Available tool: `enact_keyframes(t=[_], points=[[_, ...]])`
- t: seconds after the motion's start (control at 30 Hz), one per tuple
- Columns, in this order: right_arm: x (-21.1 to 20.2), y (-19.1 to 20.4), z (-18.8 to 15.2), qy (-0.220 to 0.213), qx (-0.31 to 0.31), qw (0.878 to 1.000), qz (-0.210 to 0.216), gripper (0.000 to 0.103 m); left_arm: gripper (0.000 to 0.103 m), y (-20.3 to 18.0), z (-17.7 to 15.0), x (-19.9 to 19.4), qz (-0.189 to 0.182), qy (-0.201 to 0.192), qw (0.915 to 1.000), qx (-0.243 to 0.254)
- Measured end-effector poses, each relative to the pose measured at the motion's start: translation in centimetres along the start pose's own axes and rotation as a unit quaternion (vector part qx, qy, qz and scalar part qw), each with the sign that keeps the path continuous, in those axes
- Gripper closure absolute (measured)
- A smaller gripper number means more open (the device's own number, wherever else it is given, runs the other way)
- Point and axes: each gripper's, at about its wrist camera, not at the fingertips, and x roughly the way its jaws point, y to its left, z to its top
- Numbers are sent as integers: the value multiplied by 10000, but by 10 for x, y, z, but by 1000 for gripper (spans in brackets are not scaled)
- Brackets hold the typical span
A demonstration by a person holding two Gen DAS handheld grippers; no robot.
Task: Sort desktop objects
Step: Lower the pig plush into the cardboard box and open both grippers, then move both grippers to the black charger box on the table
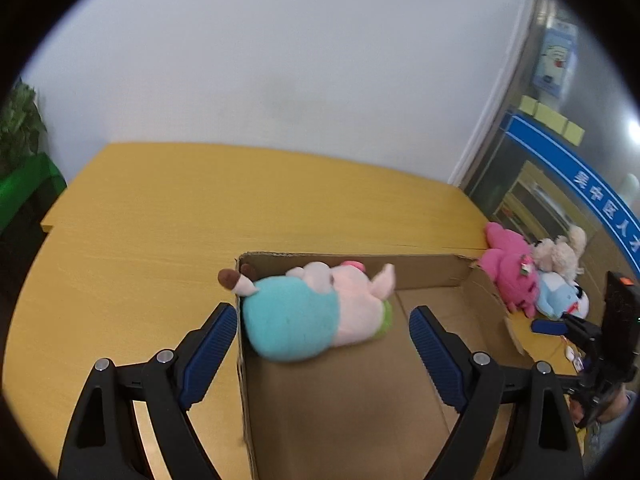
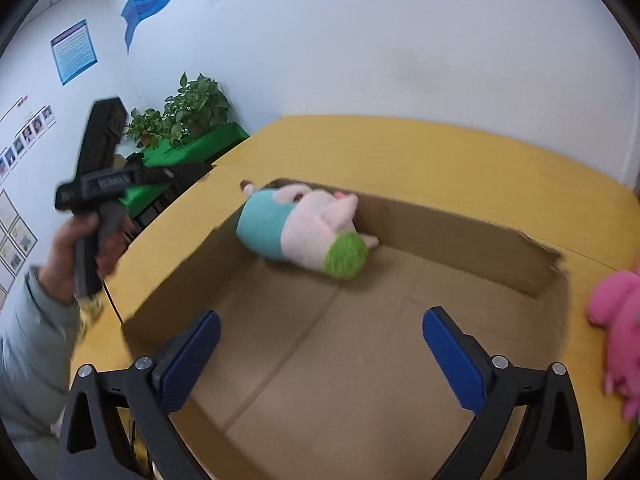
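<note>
Cardboard box (image 2: 460,236) sits on yellow worktop (image 1: 160,220), centre of both views. Teal-and-pink plush toy (image 1: 312,312) lies on its side in the box's far left corner, against the wall. Left gripper (image 1: 324,344) jaws spread wide, nothing between them. Right gripper (image 2: 320,344) likewise wide apart and empty. Pink plush (image 1: 508,272), cream plush (image 1: 560,256) and blue-white plush (image 1: 560,296) piled outside the box, right of frame.

The pink plush toy (image 2: 618,336) is cut off by the right edge, and the person's sleeve (image 2: 32,344) is blurred.
</note>
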Motion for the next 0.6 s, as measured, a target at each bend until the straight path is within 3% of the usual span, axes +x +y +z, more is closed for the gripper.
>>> enact_keyframes(t=[0.1,0.23,0.33,0.5,0.6], points=[[-30,-18,-49,161,211,9996,-106,0,13,-18,-23,-34,-19,-36,9992,399],[-36,-23,-101,623,285,9972,-303,0,11,-39,-60,-44,74,215,9970,733],[-35,-25,-132,758,407,9958,-329,0,10,-36,-94,-37,12,606,9959,675],[-34,-31,-154,627,622,9950,-458,0,11,-19,-142,-1,12,1254,9920,165],[-34,-26,-160,703,419,9940,-726,1,11,-16,-153,-2,132,1181,9928,130]])
